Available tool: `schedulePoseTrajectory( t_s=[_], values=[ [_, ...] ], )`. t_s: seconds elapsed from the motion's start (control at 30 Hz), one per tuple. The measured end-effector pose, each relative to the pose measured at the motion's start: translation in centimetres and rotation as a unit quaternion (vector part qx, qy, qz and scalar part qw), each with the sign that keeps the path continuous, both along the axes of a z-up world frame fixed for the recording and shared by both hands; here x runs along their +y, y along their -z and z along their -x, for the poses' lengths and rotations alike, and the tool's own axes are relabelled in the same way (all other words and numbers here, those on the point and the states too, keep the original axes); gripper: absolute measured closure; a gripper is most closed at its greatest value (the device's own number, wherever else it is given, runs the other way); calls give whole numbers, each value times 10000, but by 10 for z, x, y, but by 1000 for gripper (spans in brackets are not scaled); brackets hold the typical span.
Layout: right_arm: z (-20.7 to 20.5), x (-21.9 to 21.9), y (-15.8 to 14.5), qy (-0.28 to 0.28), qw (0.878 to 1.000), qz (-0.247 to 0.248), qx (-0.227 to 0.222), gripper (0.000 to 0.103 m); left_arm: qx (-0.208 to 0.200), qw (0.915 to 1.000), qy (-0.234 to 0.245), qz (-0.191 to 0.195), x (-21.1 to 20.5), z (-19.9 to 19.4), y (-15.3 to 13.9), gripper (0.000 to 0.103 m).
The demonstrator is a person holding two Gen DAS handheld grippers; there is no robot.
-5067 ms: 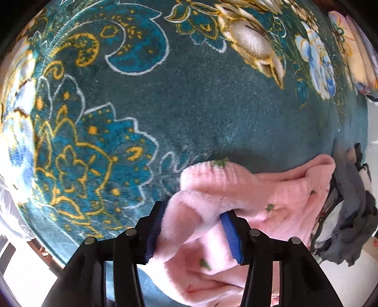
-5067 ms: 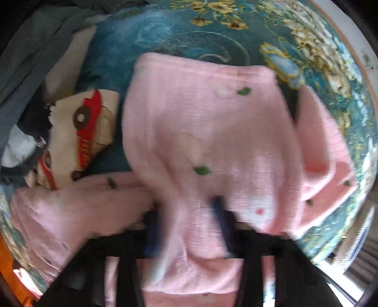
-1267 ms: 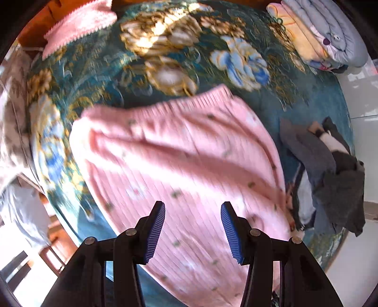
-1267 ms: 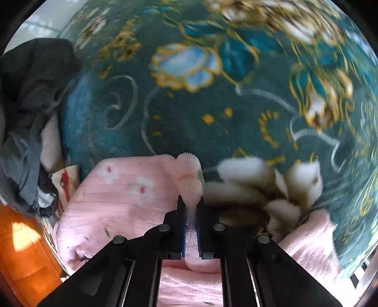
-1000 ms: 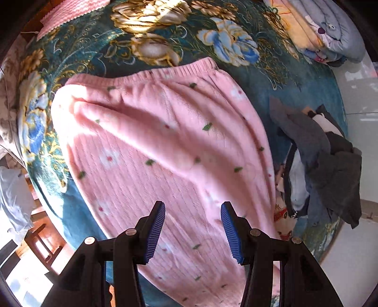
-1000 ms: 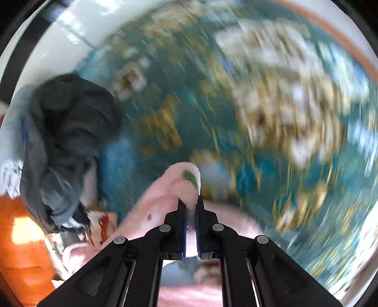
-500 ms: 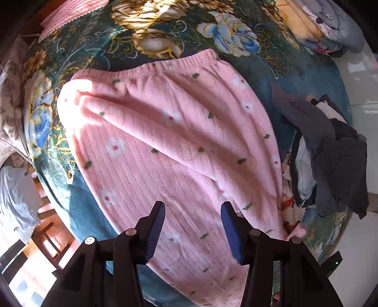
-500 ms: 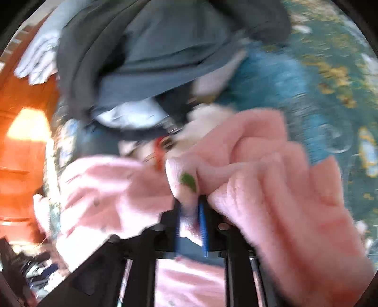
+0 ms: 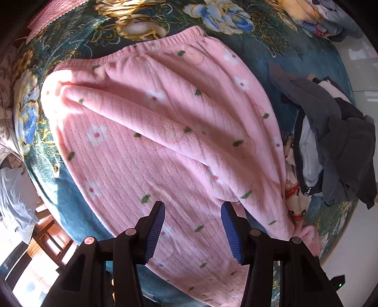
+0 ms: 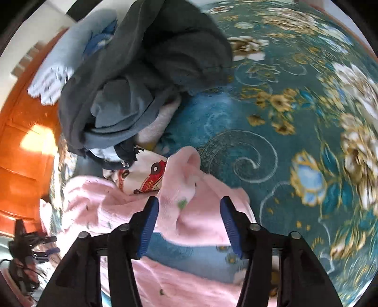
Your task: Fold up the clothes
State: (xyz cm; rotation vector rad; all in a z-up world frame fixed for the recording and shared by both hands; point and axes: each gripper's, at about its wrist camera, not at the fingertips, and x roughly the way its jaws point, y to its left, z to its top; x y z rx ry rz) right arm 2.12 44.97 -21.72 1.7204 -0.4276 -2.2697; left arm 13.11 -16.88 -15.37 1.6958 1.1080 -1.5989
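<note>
We held the left claw (image 9: 192, 226) with its jaws apart, gripping nothing, above the pink fleece trousers (image 9: 165, 132). The trousers lay spread flat on the teal floral blanket (image 9: 70, 47), with the ribbed waistband toward 12 o'clock and the legs running down toward 5 o'clock. At 3 o'clock of them sat a heap of dark grey clothes (image 9: 335, 141), with a white garment printed with red cars (image 9: 293, 193) tucked beneath its edge. A stack of folded bedding (image 9: 316, 16) lay at 1 o'clock.

The right claw (image 10: 187, 222) likewise stood apart, a bunched pink cuff (image 10: 186, 179) lying loose between its blue pads (image 10: 147, 224). The grey heap (image 10: 141, 70) lay at 11 o'clock of it.
</note>
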Motion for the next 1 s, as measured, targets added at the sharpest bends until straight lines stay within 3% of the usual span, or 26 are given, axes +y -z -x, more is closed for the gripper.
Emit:
schedulePoseTrajectory(
  t_s=[0.17,0.2,0.23,0.27,0.4,0.5,0.57,0.77,1.0],
  values=[
    [12,-19,29,-144,9992,162,-344,47,13,9999,-18,123,-3,3,-10,49],
    [12,-23,30,-175,9991,151,-363,57,14,9999,-24,149,-3,3,-12,49],
    [12,-24,30,-141,9989,117,-427,84,26,9999,-54,152,-4,2,-13,49],
    [12,-24,30,-78,9987,89,-505,93,39,9998,-87,153,-4,2,-14,49],
    [14,25,5,449,9984,-94,-330,95,157,9995,-124,237,-8,6,-21,49],
    [18,98,-26,1087,9918,-677,26,95,260,9991,-161,306,-16,10,-25,49],
    [24,136,-31,1265,9891,-756,2,95,323,9986,-253,330,-25,12,-24,49],
    [20,120,-1,768,9865,-1391,-385,95,714,9931,-916,129,-60,29,-11,49],
    [1,110,4,930,9809,-1588,-631,95,1332,9775,-1603,-329,-112,116,30,49]
  ],
)
